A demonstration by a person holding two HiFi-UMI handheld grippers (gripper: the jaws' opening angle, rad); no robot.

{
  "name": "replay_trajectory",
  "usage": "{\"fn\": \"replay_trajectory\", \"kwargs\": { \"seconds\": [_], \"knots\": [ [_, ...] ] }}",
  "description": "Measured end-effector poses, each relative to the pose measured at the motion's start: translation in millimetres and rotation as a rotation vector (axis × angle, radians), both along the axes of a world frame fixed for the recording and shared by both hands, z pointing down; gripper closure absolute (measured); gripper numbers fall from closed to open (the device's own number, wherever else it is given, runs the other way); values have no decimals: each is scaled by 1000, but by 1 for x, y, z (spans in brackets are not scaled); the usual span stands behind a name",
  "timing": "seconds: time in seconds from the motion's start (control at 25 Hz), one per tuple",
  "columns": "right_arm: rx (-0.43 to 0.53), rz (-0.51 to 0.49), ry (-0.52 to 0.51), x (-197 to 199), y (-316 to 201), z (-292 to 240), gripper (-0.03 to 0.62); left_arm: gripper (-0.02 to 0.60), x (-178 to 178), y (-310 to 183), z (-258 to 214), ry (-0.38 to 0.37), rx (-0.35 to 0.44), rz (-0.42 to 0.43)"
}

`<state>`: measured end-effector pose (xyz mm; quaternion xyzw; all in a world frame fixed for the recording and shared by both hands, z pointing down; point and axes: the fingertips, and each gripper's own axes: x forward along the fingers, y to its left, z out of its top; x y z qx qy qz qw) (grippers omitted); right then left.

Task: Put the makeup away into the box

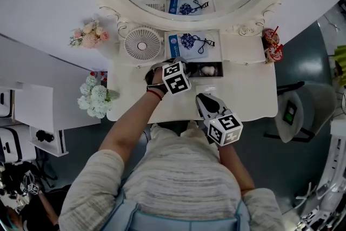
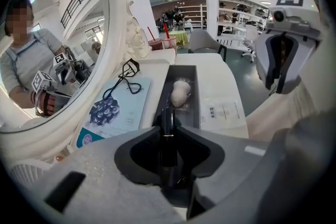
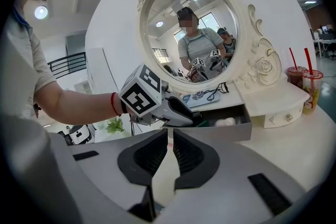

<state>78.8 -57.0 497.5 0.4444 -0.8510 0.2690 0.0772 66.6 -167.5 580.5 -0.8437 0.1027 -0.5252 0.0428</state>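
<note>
Flowers (image 1: pixel 96 96): white bunch at the far left edge of the bench (image 1: pixel 248 100), next to a round white fan (image 1: pixel 143 44).
Card (image 2: pixel 113 113): pale blue, lying flat just left of the box, with a black eyelash curler (image 2: pixel 127 72) on its far end.
Left tongs (image 2: pixel 167 128): clamped on a makeup tube (image 2: pixel 167 118) that stands up between them.
Tube: slim, glossy black, thin gold ring partway up. It's at the near end of the box, pointing along it. Can't tell if it touches the bottom.
Box (image 2: pixel 196 102): long narrow drawer with a dark lining, open. The only thing inside is a pair of white egg-shaped sponges (image 2: pixel 180 93) toward the far end.
Packet (image 2: pixel 223 112): clear, with a small label, flat on the bench right beside the box.
Right tongs (image 3: pixel 169 136): closed down to a thin slit, empty, well back from the box.
Cups (image 3: pixel 303 86): two drinks with straws at the far right.
Views: from the head view the marker cube hides the tube completely, so only the left gripper view shows it. The right gripper view gets the box from the front, with a sponge just peeking over its edge.
</note>
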Motion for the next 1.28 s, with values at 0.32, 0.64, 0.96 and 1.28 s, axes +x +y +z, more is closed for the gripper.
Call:
{"fn": "replay_trajectory", "kwargs": {
  "seconds": [0.32, 0.64, 0.96, 1.28],
  "knots": [
    [1, 1, -1, 0, -1, 1, 583, 482, 3, -1, 0, 11, 21, -11],
    [1, 14, 8, 2, 1, 1, 583, 480, 3, -4, -5, 33, 38, -26],
    [4, 4, 9, -2, 1, -1, 583, 480, -2, -9, -12, 43, 63, -48],
    [9, -8, 10, -6, 3, -3, 583, 480, -4, -1, -15, 77, 32, -65]
  ]
}}
